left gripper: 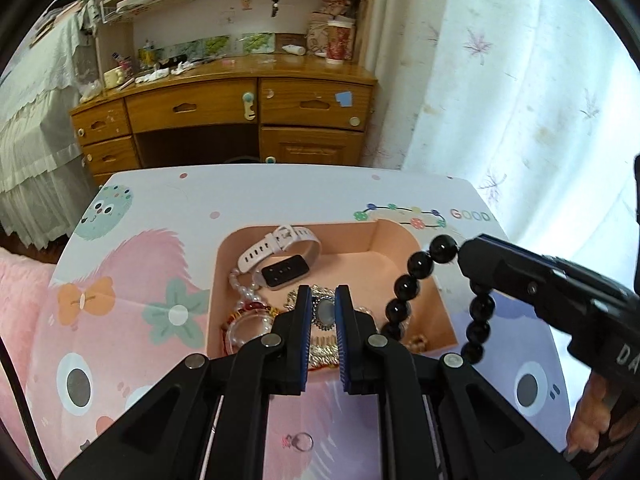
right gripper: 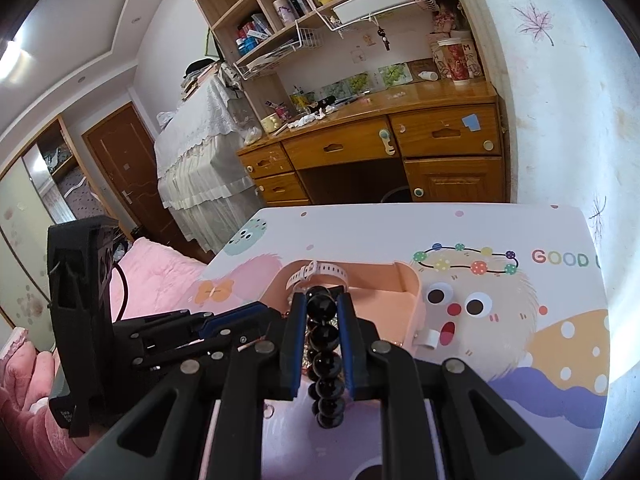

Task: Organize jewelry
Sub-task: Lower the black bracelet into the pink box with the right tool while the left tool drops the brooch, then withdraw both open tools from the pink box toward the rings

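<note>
A pink tray (left gripper: 394, 240) stands on the cartoon-print table. It holds a white watch (left gripper: 280, 252), a pearl string, a clear bangle (left gripper: 250, 326) and a gold oval brooch (left gripper: 325, 312). My left gripper (left gripper: 323, 296) hovers over the tray's near side, its jaws a narrow gap apart with nothing between them, the brooch showing below. My right gripper (right gripper: 322, 304) is shut on a black bead bracelet (right gripper: 326, 356) and holds it above the tray's right part. In the left wrist view the bracelet (left gripper: 416, 268) hangs in a loop from the right gripper (left gripper: 466, 254).
A small ring (left gripper: 303, 441) lies on the table near my left gripper's base. A wooden desk (left gripper: 224, 108) with shelves stands beyond the table. A pink bed (right gripper: 156, 264) is at the left, a curtain (left gripper: 520, 100) at the right. A white clip (right gripper: 430, 338) sits beside the tray.
</note>
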A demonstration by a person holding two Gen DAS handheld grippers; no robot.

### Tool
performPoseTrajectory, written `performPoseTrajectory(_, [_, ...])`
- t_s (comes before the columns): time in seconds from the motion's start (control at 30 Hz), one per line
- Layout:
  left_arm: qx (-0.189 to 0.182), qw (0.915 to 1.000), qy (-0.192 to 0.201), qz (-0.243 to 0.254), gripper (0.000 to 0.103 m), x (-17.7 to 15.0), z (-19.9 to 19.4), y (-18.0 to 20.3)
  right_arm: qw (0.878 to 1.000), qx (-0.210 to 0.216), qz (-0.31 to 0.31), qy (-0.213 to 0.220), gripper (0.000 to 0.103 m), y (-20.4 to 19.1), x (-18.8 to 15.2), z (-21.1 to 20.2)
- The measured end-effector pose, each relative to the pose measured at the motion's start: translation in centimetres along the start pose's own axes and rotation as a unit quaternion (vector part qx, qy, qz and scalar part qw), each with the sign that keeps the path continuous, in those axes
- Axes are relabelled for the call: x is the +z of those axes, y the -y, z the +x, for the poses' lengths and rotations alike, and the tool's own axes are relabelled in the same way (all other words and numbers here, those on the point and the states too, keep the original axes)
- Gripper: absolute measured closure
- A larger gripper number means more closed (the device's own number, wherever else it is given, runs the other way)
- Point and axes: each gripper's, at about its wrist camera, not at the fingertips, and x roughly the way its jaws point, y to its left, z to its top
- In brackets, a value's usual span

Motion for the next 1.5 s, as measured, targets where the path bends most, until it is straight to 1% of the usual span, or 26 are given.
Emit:
performPoseTrajectory(0.13, [-0.001,0.9999,0.004,-0.009,0.094,0.3,0.6,-0.4,1.000,-0.018,0.006,0.004,0.088,-0.1,0.1,0.7])
performPoseTrajectory(0.37, [-0.002,1.0000,0.005,0.008,0.093,0.7,1.0,-1.0,0.999,-0.036,0.008,0.011,0.088,-0.2,1.1,1.4])
performPoseTrajectory(0.43, [-0.004,1.0000,0.000,0.005,0.087,0.8,1.1,-1.3,0.999,-0.032,0.017,-0.008,0.088,0.1,1.2,2.3])
performPoseTrajectory(0.5, [-0.012,0.9999,-0.003,-0.002,0.083,0.8,1.2,-1.8,0.998,-0.047,0.019,-0.030,0.087,0.3,0.9,3.4])
performPoseTrajectory(0.53, [-0.016,0.9999,-0.005,-0.003,0.083,0.8,1.2,-2.1,0.998,-0.052,0.021,-0.036,0.087,0.3,0.8,3.7])
performPoseTrajectory(0.6, [-0.016,0.9998,-0.007,-0.002,0.077,0.8,1.2,-2.4,0.997,-0.049,0.033,-0.040,0.086,0.4,0.5,4.1])
performPoseTrajectory(0.63, [-0.016,0.9998,-0.008,0.001,0.077,0.8,1.1,-2.6,0.997,-0.047,0.043,-0.040,0.082,0.5,0.4,4.1])
performPoseTrajectory(0.67, [-0.016,0.9998,-0.009,0.003,0.076,0.8,1.1,-2.8,0.997,-0.048,0.049,-0.039,0.076,0.5,0.4,4.1])
performPoseTrajectory(0.73, [-0.011,0.9998,-0.014,0.008,0.076,0.9,0.9,-3.1,0.996,-0.055,0.057,-0.038,0.068,0.4,0.4,4.1])
performPoseTrajectory(0.77, [-0.010,0.9998,-0.015,0.009,0.073,0.9,0.8,-3.3,0.996,-0.059,0.058,-0.038,0.067,0.3,0.5,4.2])
performPoseTrajectory(0.83, [-0.005,0.9998,-0.017,0.014,0.062,0.9,0.3,-3.8,0.995,-0.062,0.061,-0.042,0.067,0.1,0.5,4.3])
performPoseTrajectory(0.87, [-0.003,0.9997,-0.016,0.016,0.053,0.8,0.0,-4.1,0.995,-0.063,0.063,-0.046,0.065,-0.1,0.4,4.3])
performPoseTrajectory(0.9, [-0.002,0.9997,-0.015,0.016,0.050,0.7,-0.3,-4.4,0.995,-0.065,0.064,-0.050,0.064,-0.2,0.4,4.4])
performPoseTrajectory(0.93, [-0.001,0.9997,-0.016,0.017,0.050,0.5,-0.6,-4.8,0.994,-0.067,0.064,-0.054,0.059,-0.5,0.3,4.5])
performPoseTrajectory(0.97, [0.001,0.9997,-0.017,0.017,0.050,0.4,-0.7,-5.1,0.994,-0.071,0.064,-0.058,0.052,-0.7,0.2,4.6])
performPoseTrajectory(1.0, [0.003,0.9996,-0.021,0.018,0.050,0.2,-0.8,-5.6,0.993,-0.075,0.063,-0.061,0.049,-1.0,0.0,4.6])
performPoseTrajectory(1.03, [0.005,0.9994,-0.026,0.021,0.050,0.0,-0.9,-6.0,0.993,-0.080,0.061,-0.063,0.043,-1.2,-0.2,4.6])
performPoseTrajectory(1.07, [0.007,0.9993,-0.029,0.024,0.050,-0.2,-1.0,-6.4,0.993,-0.084,0.057,-0.062,0.040,-1.6,-0.5,4.6])
performPoseTrajectory(1.13, [0.013,0.9988,-0.034,0.033,0.050,-0.7,-1.2,-7.2,0.993,-0.090,0.049,-0.053,0.038,-2.4,-1.1,4.3])
performPoseTrajectory(1.23, [0.009,0.9978,-0.045,0.047,0.050,-1.7,-1.6,-8.3,0.992,-0.109,0.043,-0.041,0.030,-3.5,-2.3,3.9])
performPoseTrajectory(1.3, [0.004,0.9969,-0.055,0.057,0.050,-2.4,-1.6,-8.7,0.992,-0.115,0.032,-0.043,0.030,-4.3,-3.2,3.9])
performPoseTrajectory(1.4, [-0.007,0.9947,-0.068,0.077,0.050,-3.5,-1.7,-9.1,0.990,-0.126,0.001,-0.066,0.030,-5.6,-4.8,4.3])
performPoseTrajectory(1.5, [-0.021,0.9915,-0.078,0.103,0.050,-4.4,-1.7,-9.0,0.985,-0.143,-0.048,-0.089,0.030,-7.0,-6.8,4.7])
